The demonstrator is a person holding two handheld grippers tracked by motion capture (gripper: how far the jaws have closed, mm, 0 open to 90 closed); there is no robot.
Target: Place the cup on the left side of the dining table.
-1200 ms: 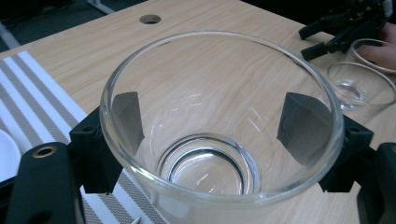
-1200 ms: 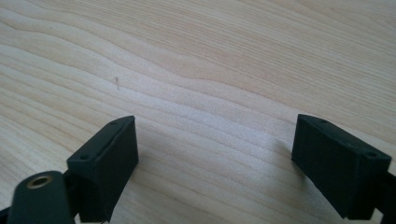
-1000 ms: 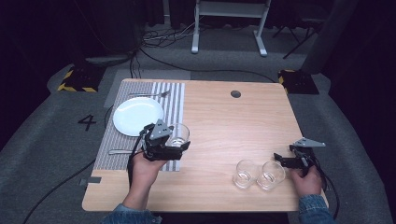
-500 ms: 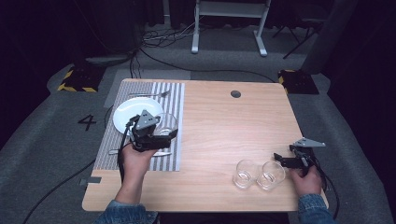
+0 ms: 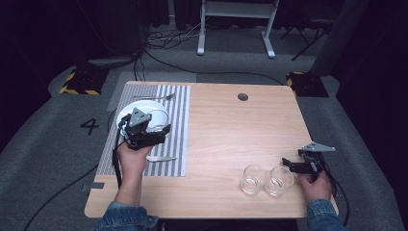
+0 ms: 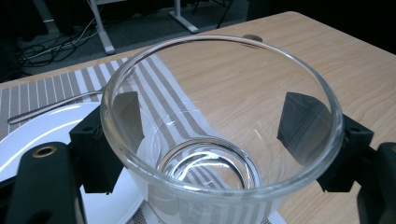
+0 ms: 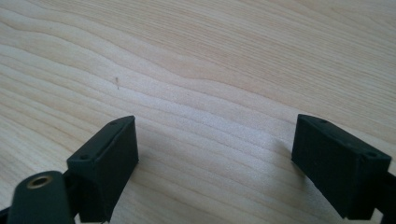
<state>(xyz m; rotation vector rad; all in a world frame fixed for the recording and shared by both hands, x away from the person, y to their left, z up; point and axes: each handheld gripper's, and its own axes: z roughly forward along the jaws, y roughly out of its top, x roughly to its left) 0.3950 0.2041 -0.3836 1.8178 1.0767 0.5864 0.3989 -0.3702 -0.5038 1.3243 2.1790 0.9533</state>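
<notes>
High view: the left gripper (image 5: 161,137) carries a glass tumbler (image 5: 160,126) over the white plate (image 5: 126,112); the right gripper (image 5: 288,164) rests, spread and empty, beside two more glasses (image 5: 265,180). Left gripper view: both jaws clamp the tumbler wall, so lower it level onto the striped placemat (image 6: 56,86) beside the plate. Right gripper view: jaws apart over bare surface (image 7: 210,60).

A single readable mark shows in the high view: the numeral "4" (image 5: 90,126), dark on the grey floor covering to the left of the wooden table (image 5: 231,125). No other writing, brand or label can be read on the table, on the striped placemat (image 5: 175,125), or in either gripper view.
</notes>
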